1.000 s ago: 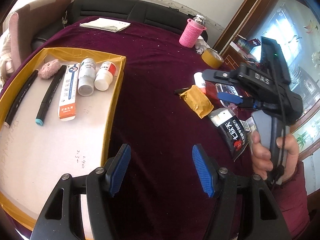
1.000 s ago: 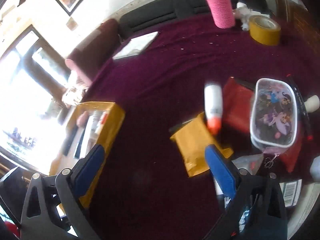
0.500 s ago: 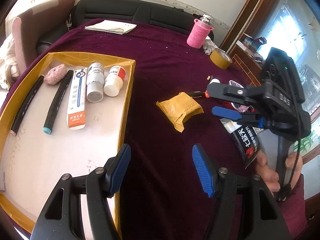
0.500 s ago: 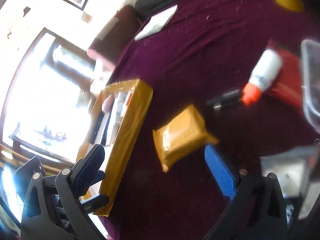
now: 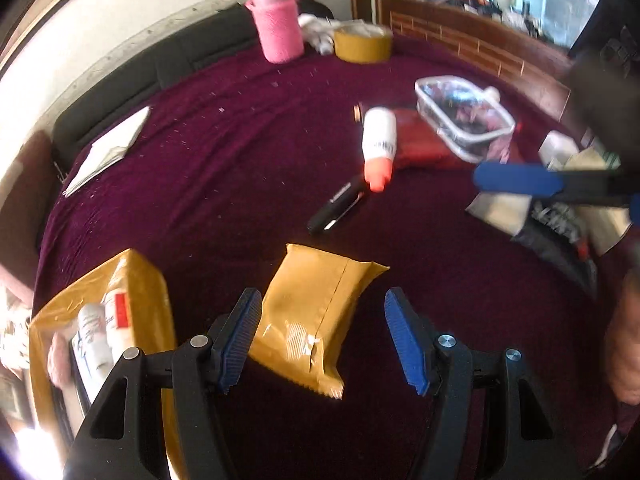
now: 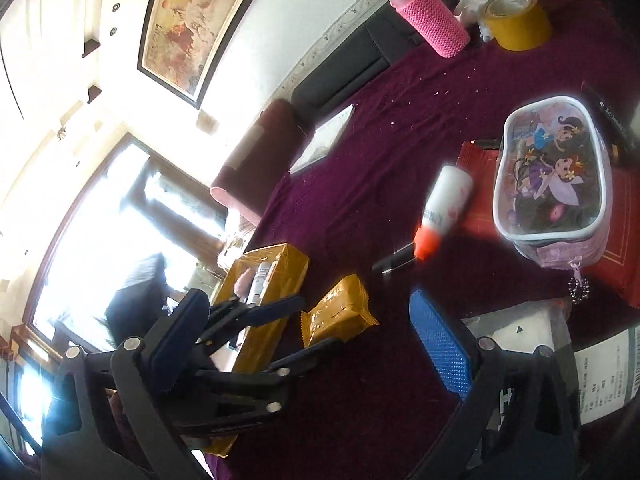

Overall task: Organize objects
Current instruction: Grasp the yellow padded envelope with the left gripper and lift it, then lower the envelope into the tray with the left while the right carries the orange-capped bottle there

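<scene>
Close ahead in the left wrist view, the left gripper (image 5: 322, 340) hangs with jaws apart over the yellow packet (image 5: 316, 316), which lies on the purple cloth (image 5: 224, 160) beside the yellow tray (image 5: 140, 280). A black pen (image 5: 338, 208) and white bottle (image 5: 378, 146) lie beyond. From the right wrist view, the right gripper (image 6: 312, 344) stands open; a cartoon pouch (image 6: 552, 180) sits right.

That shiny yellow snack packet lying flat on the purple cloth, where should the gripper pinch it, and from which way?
Pinch the yellow foil packet across its narrow width, at its puffy middle, coming down from above. It lies flat on the purple cloth, and its long sides already line up with the open left gripper fingers. The crimped ends are thin and would likely slip.
</scene>
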`<state>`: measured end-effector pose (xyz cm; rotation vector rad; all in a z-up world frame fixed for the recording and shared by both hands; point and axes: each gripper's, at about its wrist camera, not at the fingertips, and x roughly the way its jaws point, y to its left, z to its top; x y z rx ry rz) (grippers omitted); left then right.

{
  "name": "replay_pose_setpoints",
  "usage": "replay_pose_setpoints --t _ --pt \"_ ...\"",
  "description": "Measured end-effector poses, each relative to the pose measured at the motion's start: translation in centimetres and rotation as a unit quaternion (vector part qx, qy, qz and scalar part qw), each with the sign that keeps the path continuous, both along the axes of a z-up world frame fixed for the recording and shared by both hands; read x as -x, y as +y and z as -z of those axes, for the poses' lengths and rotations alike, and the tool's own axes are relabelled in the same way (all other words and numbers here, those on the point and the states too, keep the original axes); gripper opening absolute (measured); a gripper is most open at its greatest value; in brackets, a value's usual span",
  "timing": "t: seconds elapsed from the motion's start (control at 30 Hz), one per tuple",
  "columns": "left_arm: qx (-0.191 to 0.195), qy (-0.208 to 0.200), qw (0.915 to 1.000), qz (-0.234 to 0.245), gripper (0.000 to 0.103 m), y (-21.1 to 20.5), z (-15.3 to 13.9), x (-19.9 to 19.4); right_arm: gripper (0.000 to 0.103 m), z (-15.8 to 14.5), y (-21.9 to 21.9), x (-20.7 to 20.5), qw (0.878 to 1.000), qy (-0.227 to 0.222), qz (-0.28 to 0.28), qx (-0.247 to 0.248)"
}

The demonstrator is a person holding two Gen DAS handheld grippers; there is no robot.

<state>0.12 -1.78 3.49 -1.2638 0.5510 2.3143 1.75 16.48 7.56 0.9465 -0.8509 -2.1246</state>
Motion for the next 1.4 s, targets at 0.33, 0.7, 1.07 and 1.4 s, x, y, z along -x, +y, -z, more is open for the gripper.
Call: replay_pose_setpoints --t 0.33,0.7,1.07,1.4 --pt "-0.065 -0.038 0.9962 -0.044 0.038 -0.4 1.2 1.4 0.101 -0.4 1.8 -0.6 0.999 0.018 0.032 0.013" --pt "-0.18 0.028 0.9799 -0.082 0.039 -6.7 -5.3 -5.9 0.101 0.3 1.6 0.1 0.994 -0.004 0.086 -0.059" --pt "-0.231 0.073 0.9624 -0.123 0.039 -15.2 -6.2 -10.1 0.065 -0.5 -3.8 6.9 0.953 -0.111 0.121 -0.255" --pt "-0.261 0.059 0.9476 -0.174 0.039 -21.4 -3.8 -9.3 0.027 1.3 -5.1 10.6 0.894 -0.167 0.203 -0.362"
